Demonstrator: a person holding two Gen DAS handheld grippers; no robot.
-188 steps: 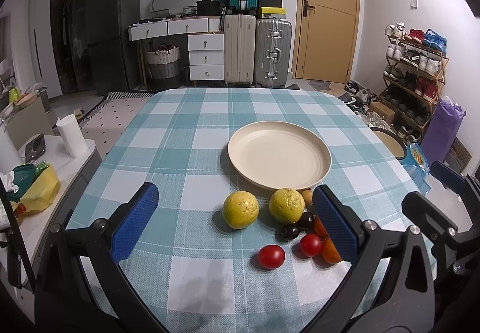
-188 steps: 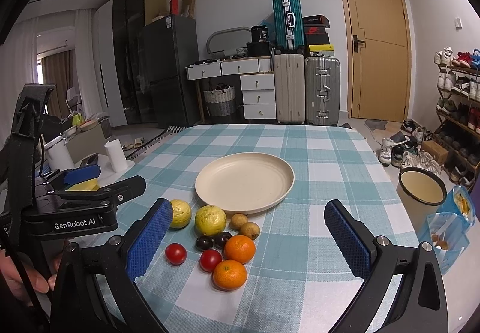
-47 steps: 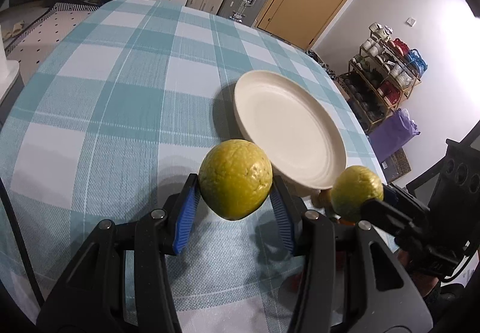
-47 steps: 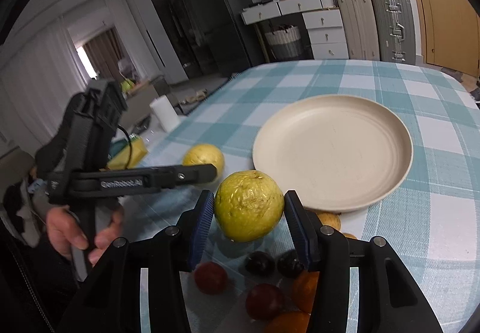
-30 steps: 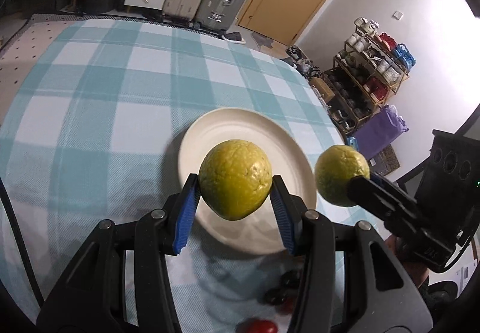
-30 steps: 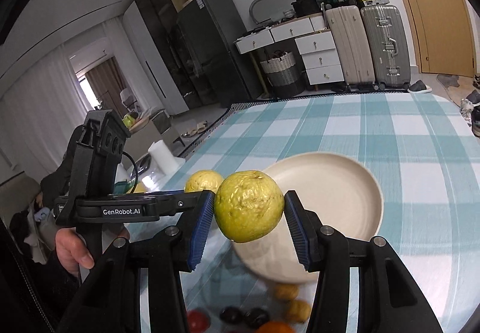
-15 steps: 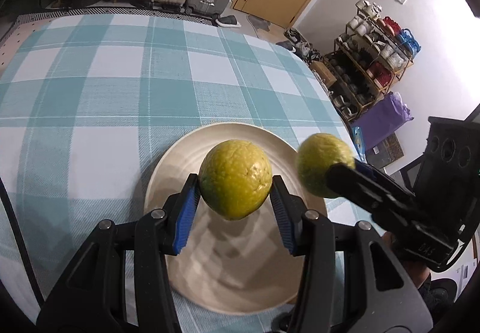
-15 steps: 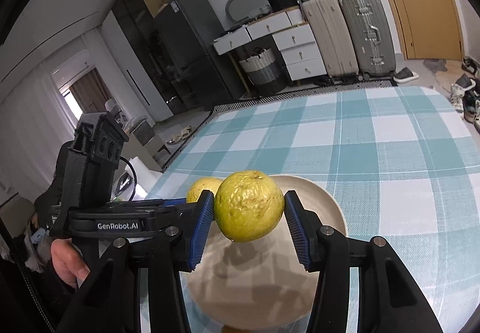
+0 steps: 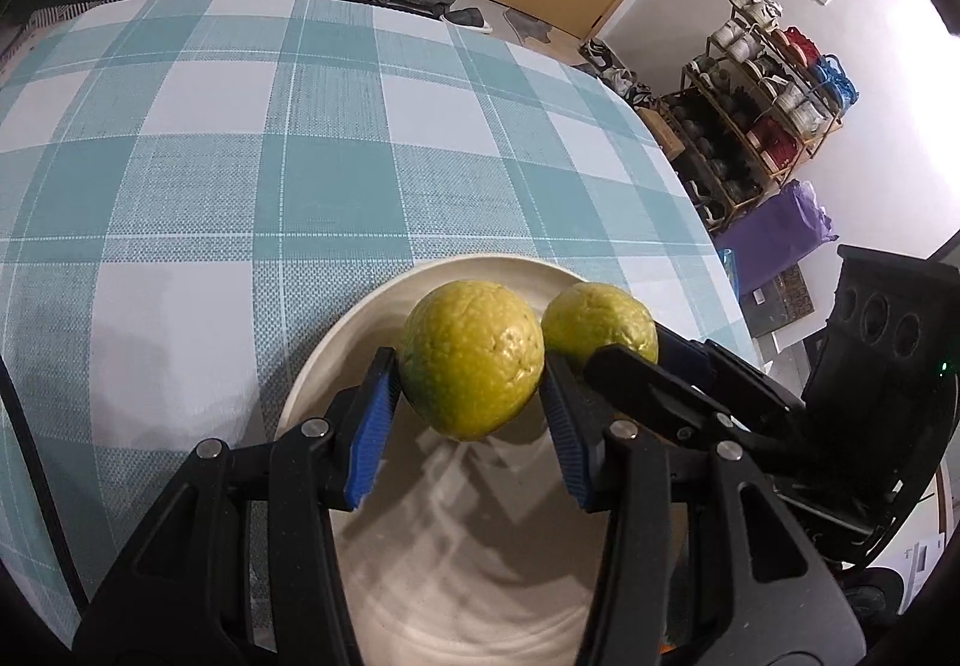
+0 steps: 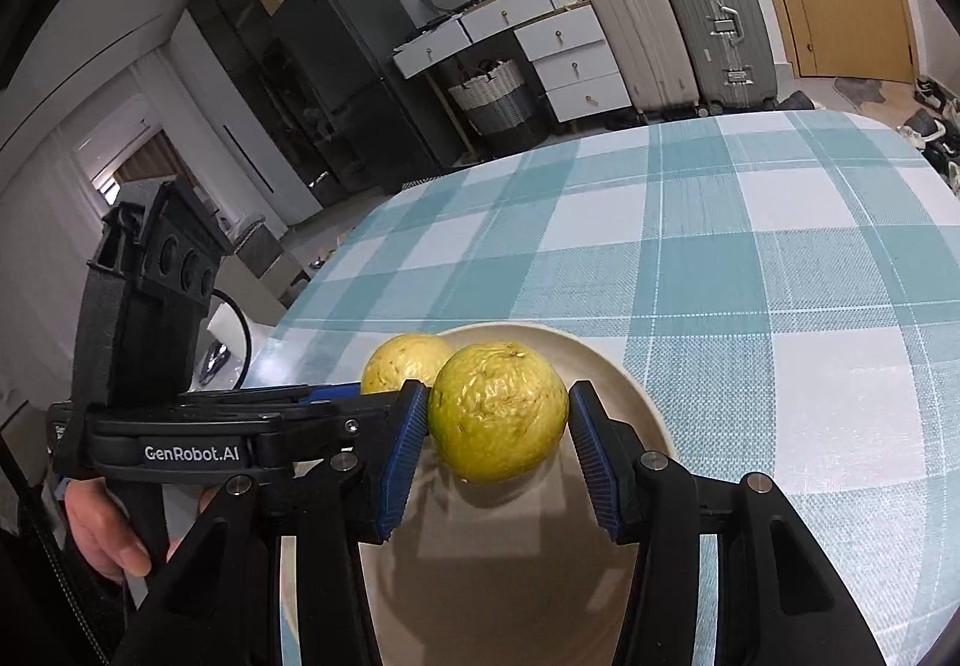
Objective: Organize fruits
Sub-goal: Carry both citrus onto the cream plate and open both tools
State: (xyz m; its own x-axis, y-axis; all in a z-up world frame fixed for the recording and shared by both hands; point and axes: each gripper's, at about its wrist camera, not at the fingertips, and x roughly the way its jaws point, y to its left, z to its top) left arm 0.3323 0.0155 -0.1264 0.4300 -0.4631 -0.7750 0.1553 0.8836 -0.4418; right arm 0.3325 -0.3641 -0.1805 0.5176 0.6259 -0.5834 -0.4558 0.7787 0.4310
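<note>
Two yellow-green fruits are held over the cream plate (image 9: 336,342), one in each gripper. The left fruit (image 9: 473,357) is clamped between the blue pads of the left gripper (image 9: 468,420); the right fruit (image 10: 498,411) is clamped likewise by the right gripper (image 10: 499,450). In the left wrist view the right fruit (image 9: 597,327) sits just beside the left one, and whether they touch cannot be told; in the right wrist view the left fruit (image 10: 407,361) shows behind the left gripper's finger. Both fruits appear to hang clear of the plate, near its far rim. The plate rests on the checked table (image 9: 240,138), toward its right edge. A hand (image 10: 114,534) grips the left tool's handle.

Risks, as judged: the fruits are round and the plate shallow, so either could roll off the far rim on release. The grippers stand close together; opening one may knock the other's fruit or finger. A release from height could bounce the fruit.
</note>
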